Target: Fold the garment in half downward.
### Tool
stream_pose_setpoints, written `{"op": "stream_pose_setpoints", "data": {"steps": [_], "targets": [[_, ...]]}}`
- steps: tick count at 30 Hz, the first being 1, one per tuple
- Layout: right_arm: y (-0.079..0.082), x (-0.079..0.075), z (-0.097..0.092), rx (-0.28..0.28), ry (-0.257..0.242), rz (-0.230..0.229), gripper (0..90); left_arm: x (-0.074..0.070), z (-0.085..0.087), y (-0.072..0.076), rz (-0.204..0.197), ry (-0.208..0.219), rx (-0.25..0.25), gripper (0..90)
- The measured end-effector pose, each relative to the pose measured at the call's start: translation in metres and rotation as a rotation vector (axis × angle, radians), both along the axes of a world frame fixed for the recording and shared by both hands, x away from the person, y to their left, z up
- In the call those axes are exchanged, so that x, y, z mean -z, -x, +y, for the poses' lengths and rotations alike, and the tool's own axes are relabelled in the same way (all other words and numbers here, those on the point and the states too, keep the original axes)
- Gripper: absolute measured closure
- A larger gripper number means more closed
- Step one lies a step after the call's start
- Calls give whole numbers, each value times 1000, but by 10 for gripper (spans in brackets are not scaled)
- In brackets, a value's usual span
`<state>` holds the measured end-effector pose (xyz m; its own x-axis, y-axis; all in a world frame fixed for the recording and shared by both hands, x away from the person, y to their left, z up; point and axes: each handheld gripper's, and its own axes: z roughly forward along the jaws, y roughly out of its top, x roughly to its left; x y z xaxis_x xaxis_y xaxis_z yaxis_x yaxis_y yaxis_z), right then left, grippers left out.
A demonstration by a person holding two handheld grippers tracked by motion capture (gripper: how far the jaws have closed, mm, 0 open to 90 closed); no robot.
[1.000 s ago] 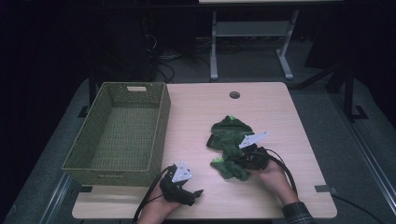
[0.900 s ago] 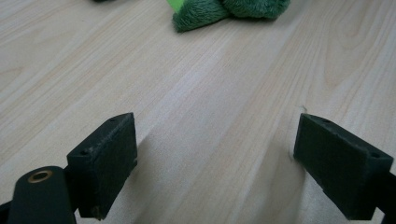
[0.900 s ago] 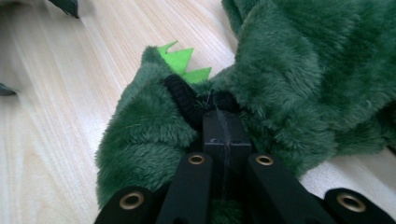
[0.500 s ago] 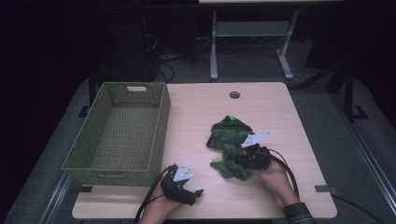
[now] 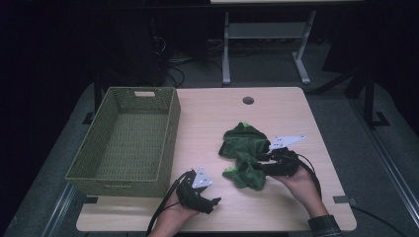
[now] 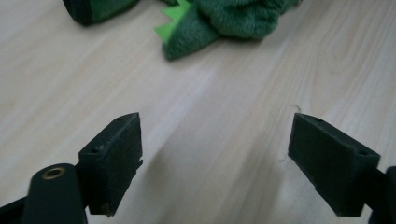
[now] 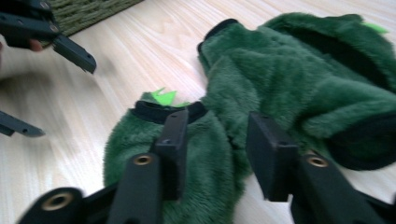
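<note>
A dark green plush garment (image 5: pixel 243 144) with bright green spikes lies crumpled on the table, right of centre. My right gripper (image 5: pixel 258 167) sits at its near end. In the right gripper view the jaws (image 7: pixel 217 128) are narrowed onto a thick fold of the green garment (image 7: pixel 289 79), near a black-edged cuff. My left gripper (image 5: pixel 211 202) rests by the table's front edge, a little left of the garment. In the left gripper view, the left gripper (image 6: pixel 215 149) is spread wide over bare wood, and the garment's spiked end (image 6: pixel 205 23) lies beyond it.
A green woven basket (image 5: pixel 170 133) stands on the left part of the table, with nothing in it. A round cable hole (image 5: pixel 248 100) is in the tabletop at the back. Bare wood (image 5: pixel 212 118) lies between basket and garment.
The right gripper has shifted slightly to the right, and the near end of the garment has moved with it. The left gripper has barely moved.
</note>
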<state>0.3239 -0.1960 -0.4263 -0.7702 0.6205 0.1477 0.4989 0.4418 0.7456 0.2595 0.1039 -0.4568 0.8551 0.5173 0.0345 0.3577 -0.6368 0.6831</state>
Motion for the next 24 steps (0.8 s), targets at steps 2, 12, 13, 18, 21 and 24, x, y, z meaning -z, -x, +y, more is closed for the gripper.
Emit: {"op": "stream_pose_setpoints", "data": {"steps": [2,12,13,18,21,24], "targets": [[-1,-2,-2,1,-3,-11,544,-4,-3,-6,15,8,0,210],[-22,-13,-16,54,44,-10,596,-28,-21,-50,21,44,25,321],[-25,-14,-16,60,48,-1,595,-30,-22,-55,13,44,21,329],[-43,-17,-19,93,25,-12,561,-39,-28,-80,23,77,9,399],[-55,-19,-21,103,17,-4,561,-43,-35,-96,10,76,3,432],[-68,-22,-20,117,22,-15,565,-47,-41,-112,-11,80,-10,487]]}}
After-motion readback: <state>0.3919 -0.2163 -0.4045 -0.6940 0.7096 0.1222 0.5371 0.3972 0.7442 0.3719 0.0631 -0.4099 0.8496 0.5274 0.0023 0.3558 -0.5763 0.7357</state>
